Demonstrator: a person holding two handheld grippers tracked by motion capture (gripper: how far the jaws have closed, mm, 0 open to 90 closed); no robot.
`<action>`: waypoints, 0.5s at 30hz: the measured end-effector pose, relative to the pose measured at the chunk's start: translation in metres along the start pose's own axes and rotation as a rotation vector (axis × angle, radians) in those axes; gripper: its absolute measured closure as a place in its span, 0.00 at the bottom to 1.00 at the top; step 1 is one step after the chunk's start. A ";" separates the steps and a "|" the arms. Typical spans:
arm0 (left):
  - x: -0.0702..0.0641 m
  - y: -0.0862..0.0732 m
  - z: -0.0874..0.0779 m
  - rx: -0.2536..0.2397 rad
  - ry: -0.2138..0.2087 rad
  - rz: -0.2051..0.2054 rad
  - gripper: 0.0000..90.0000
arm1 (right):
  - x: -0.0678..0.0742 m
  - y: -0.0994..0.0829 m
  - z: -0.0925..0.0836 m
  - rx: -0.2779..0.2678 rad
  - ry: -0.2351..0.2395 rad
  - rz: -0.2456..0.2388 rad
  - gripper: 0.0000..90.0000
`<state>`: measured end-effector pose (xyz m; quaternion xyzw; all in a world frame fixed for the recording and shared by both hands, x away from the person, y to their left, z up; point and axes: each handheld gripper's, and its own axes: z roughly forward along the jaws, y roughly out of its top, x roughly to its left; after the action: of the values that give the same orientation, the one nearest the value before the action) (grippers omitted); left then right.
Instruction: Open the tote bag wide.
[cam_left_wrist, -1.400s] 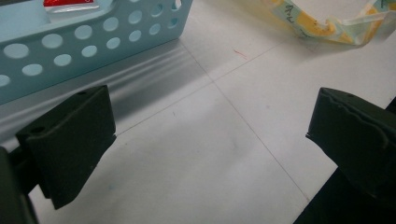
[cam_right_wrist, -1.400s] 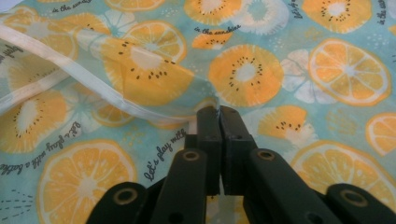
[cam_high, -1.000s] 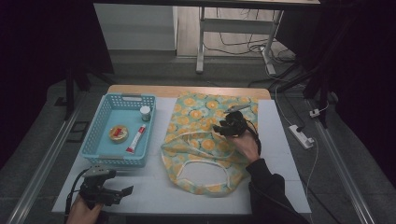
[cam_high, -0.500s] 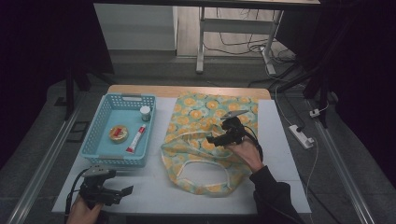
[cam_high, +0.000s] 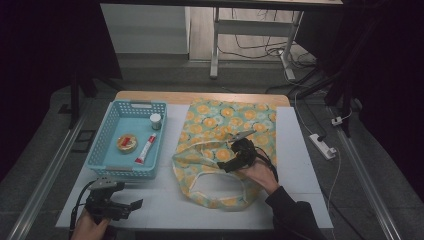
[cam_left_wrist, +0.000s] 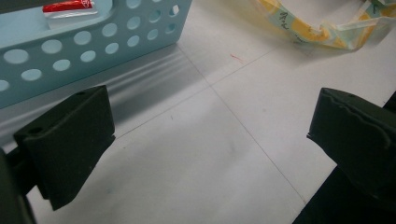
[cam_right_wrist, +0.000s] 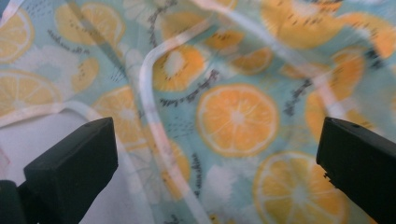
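Right gripper (cam_high: 239, 150): we find its fingers just spread wide, nothing pinched | fruit-print bag (cam_high: 222, 127) flat on counter (cam_high: 165, 200) directly beneath them | left gripper (cam_high: 127, 206): fingers spread, empty, blue basket (cam_high: 107, 135) just beyond.
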<state>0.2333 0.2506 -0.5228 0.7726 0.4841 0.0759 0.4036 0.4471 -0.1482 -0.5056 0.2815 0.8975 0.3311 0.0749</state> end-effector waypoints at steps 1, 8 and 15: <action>0.000 0.000 0.000 -0.001 0.000 0.000 0.01 | 0.000 -0.001 0.002 0.006 0.002 -0.005 0.00; 0.000 0.000 0.000 0.000 -0.005 0.001 0.01 | 0.002 -0.010 0.014 0.033 -0.033 -0.020 0.00; 0.001 0.000 0.001 0.000 -0.008 0.001 0.01 | 0.005 -0.013 0.019 0.041 -0.054 -0.083 0.10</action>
<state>0.2341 0.2507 -0.5232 0.7731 0.4823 0.0730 0.4055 0.4429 -0.1428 -0.5280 0.2544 0.9127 0.3015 0.1068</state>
